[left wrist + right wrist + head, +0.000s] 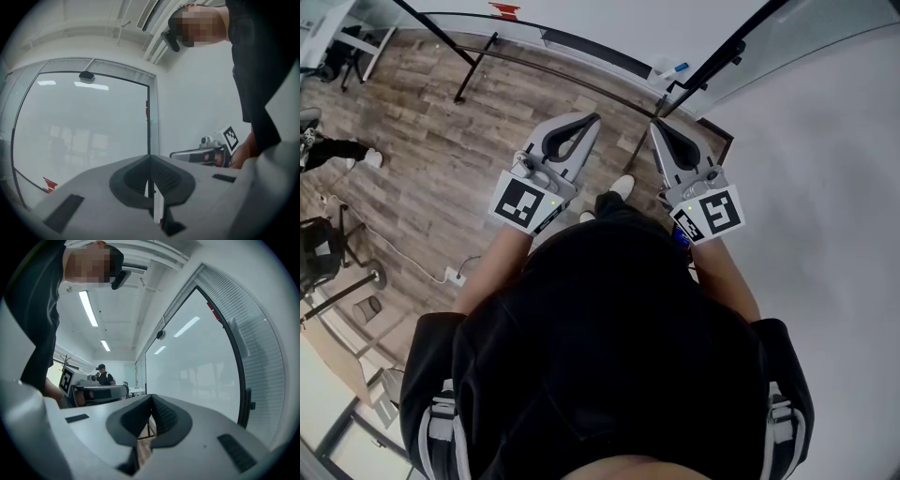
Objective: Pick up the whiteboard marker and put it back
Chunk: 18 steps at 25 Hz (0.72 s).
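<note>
**A:** Head view?
**B:** Left grey plastic gripper (pixel 592 118) and right grey plastic gripper (pixel 654 125) are side by side above the brown wood-plank floor (pixel 422 159). The white whiteboard marker with a blue cap (pixel 672 70) lies ahead by the white wall (pixel 825 187), apart from both.
**A:** Left gripper view?
**B:** Jaws clenched, nothing between.
**A:** Right gripper view?
**B:** Pressed together, also empty

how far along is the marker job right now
Done: nothing I can confirm. In hand: nothing; the left gripper and right gripper are both shut and empty. Left: what looks like the blue-capped marker lies ahead of them, apart from both, so the pick-up and return seem yet to come, unless they are already over.
</note>
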Each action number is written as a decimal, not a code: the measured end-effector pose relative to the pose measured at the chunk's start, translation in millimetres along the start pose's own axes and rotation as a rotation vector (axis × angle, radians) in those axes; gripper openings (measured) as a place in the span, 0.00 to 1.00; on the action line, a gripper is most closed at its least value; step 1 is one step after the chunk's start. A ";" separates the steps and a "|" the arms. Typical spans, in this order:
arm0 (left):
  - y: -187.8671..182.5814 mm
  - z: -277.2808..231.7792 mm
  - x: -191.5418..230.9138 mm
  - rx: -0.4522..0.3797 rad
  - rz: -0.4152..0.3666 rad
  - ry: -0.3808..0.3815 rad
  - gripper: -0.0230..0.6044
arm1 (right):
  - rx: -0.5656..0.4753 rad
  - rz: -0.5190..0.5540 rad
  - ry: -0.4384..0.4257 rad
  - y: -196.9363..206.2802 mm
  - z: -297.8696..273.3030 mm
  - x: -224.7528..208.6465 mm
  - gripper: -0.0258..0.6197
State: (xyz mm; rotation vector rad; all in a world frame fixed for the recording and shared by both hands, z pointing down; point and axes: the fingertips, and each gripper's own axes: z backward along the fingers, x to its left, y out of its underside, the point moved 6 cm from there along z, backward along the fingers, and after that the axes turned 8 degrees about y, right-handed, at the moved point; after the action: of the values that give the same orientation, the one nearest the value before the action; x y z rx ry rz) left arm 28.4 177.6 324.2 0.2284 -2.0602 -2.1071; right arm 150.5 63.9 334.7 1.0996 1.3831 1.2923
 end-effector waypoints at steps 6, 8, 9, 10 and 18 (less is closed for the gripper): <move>-1.5 -29.1 21.3 0.009 0.002 0.006 0.04 | 0.004 -0.009 -0.005 -2.3 -18.7 -26.8 0.03; -2.7 -36.8 27.3 0.011 0.000 0.008 0.04 | 0.005 -0.011 -0.010 -3.6 -23.9 -34.1 0.03; -1.8 -41.0 30.2 0.013 -0.001 0.009 0.04 | 0.005 -0.012 -0.012 -3.1 -26.3 -38.4 0.03; 0.7 -46.4 33.1 0.016 -0.001 0.010 0.04 | 0.005 -0.012 -0.014 -1.1 -28.6 -43.9 0.03; 10.0 -97.4 51.4 0.013 -0.006 0.036 0.04 | 0.017 -0.017 -0.009 12.7 -43.8 -90.4 0.03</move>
State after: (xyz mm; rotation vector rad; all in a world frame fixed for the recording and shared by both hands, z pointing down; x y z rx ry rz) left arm 1.9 70.6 332.8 0.2723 -2.0562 -2.0777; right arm 124.0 -32.1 352.9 1.1009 1.3965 1.2642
